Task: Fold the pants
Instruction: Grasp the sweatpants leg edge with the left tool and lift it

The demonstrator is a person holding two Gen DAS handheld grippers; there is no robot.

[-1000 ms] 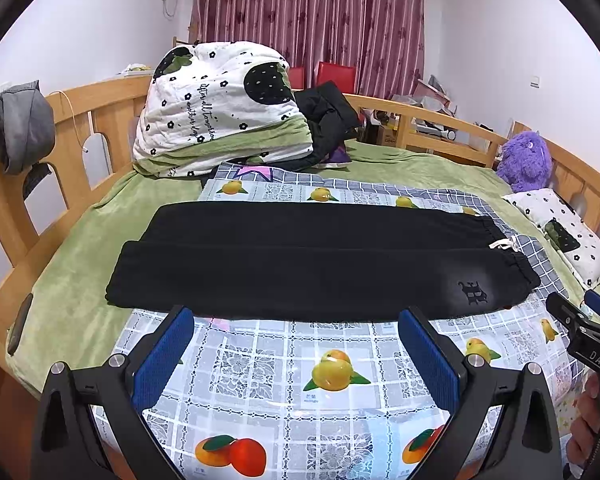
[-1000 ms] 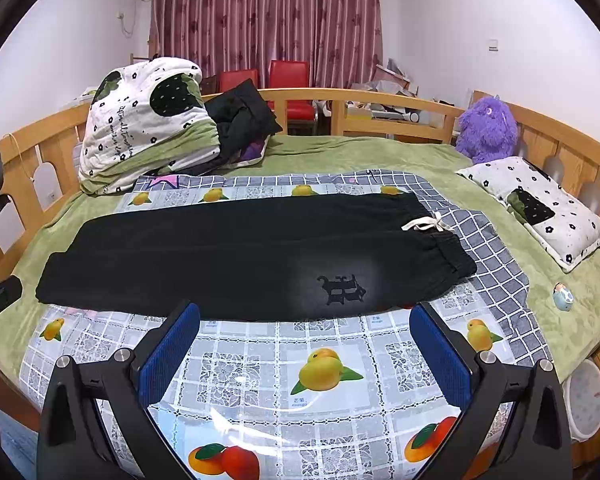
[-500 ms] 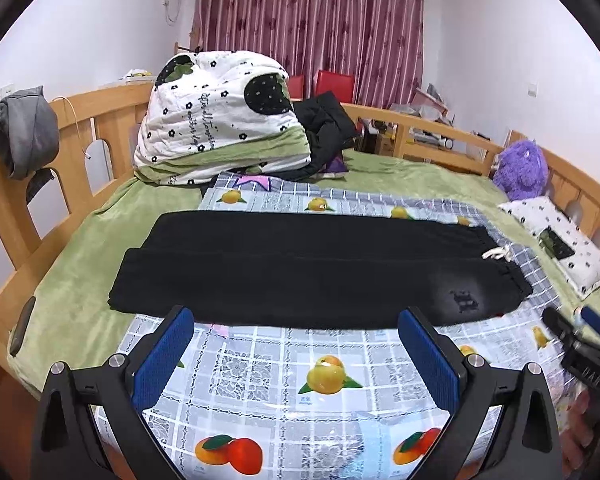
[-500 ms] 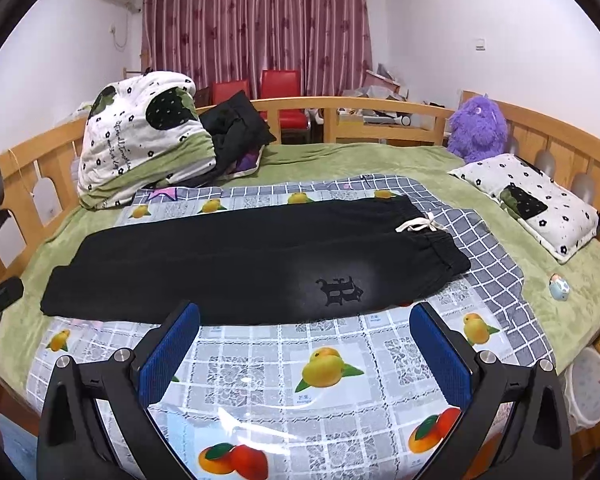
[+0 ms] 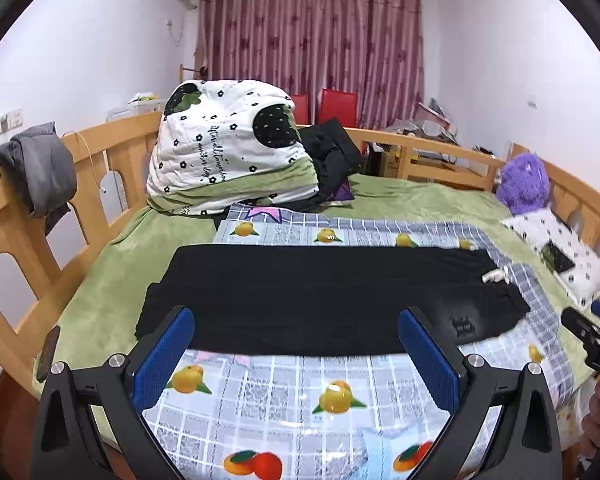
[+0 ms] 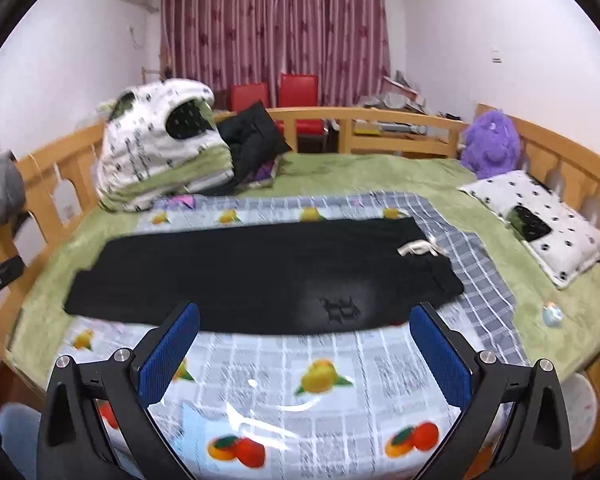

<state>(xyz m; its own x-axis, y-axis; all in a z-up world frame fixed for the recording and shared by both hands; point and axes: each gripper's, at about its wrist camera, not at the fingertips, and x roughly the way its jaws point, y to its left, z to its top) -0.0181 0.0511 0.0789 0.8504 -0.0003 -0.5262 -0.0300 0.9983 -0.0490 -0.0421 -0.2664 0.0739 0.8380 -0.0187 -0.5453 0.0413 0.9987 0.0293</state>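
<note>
Black pants (image 5: 324,296) lie flat on a fruit-print mat (image 5: 300,392) across the bed (image 5: 412,200), legs stacked lengthwise, waistband to the right. Both the left gripper (image 5: 296,344) and right gripper (image 6: 304,340) hover spread wide, holding nothing. A neat fold likely means pinching cuffs and waistband together, lifting evenly. No containers with visible contents appear.

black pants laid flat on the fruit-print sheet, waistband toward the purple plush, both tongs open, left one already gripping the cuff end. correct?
Not quite. The left tongs grip nothing: the left wrist view shows the blue pads spread wide, short of the black pants. The rest holds: pants flat on the fruit-print sheet, waistband toward the purple plush, right tongs open too.
</note>
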